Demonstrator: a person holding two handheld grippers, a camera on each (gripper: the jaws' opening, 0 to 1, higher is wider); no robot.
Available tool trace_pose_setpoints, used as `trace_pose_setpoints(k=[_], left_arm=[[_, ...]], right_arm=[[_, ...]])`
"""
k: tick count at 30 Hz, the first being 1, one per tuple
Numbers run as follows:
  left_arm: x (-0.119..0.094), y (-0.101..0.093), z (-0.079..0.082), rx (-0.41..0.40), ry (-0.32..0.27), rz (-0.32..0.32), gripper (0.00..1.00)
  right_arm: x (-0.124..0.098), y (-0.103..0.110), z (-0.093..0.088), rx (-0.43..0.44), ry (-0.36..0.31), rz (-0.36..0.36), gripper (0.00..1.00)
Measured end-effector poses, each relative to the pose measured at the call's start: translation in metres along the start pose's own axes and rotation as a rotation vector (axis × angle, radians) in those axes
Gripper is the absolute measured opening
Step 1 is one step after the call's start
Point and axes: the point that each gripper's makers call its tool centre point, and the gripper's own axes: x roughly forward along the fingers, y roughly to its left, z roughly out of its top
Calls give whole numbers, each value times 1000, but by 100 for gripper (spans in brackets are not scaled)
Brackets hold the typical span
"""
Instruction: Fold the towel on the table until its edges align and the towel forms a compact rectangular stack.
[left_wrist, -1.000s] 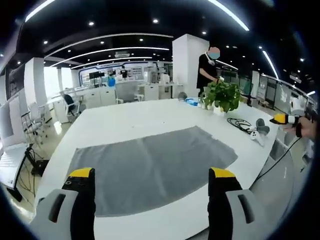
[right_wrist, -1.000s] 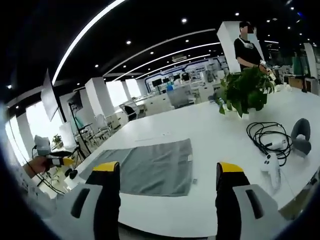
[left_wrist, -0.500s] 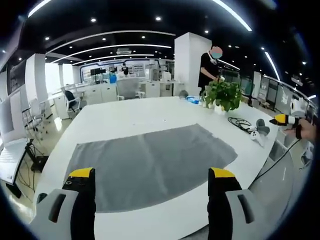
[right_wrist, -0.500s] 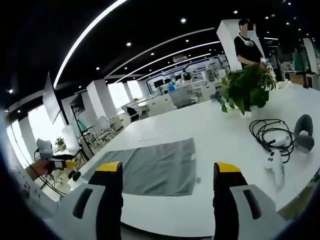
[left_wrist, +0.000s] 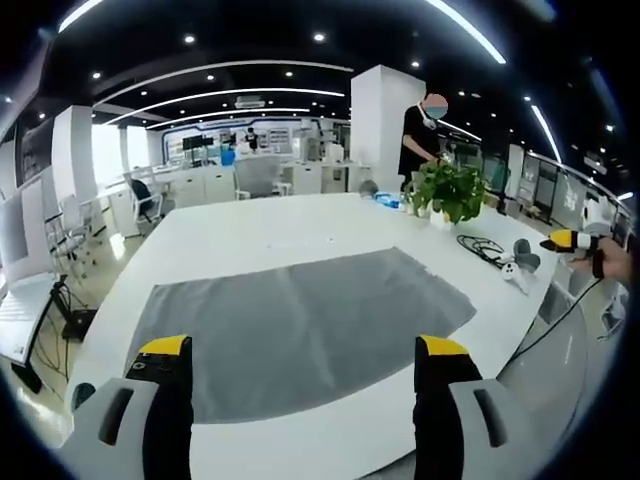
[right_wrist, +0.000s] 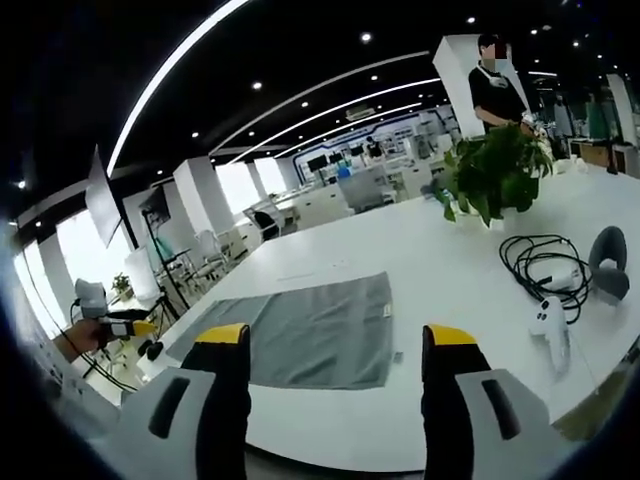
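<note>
A grey towel lies spread flat in a single layer on the white table. In the left gripper view my left gripper hovers open above the towel's near edge, its yellow-tipped jaws wide apart with nothing between them. The right gripper view shows the same towel from its short end, with my right gripper open and held off the table's near edge. The right gripper appears far right in the left gripper view, held by a hand. The left gripper appears at far left in the right gripper view.
A potted plant stands at the table's far side. A coiled black cable, a white controller and a grey device lie to the right of the towel. A person stands behind the plant. Chairs and desks fill the room beyond.
Both views have shifted slightly with my hands. The towel lies as before and both grippers stay open.
</note>
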Motion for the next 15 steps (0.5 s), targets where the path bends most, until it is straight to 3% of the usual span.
trace_pose_setpoints(k=[15], left_arm=[[1,-2,-3,-2,10,-2,94]], right_arm=[[1,1,-1,-3,10,9,68]])
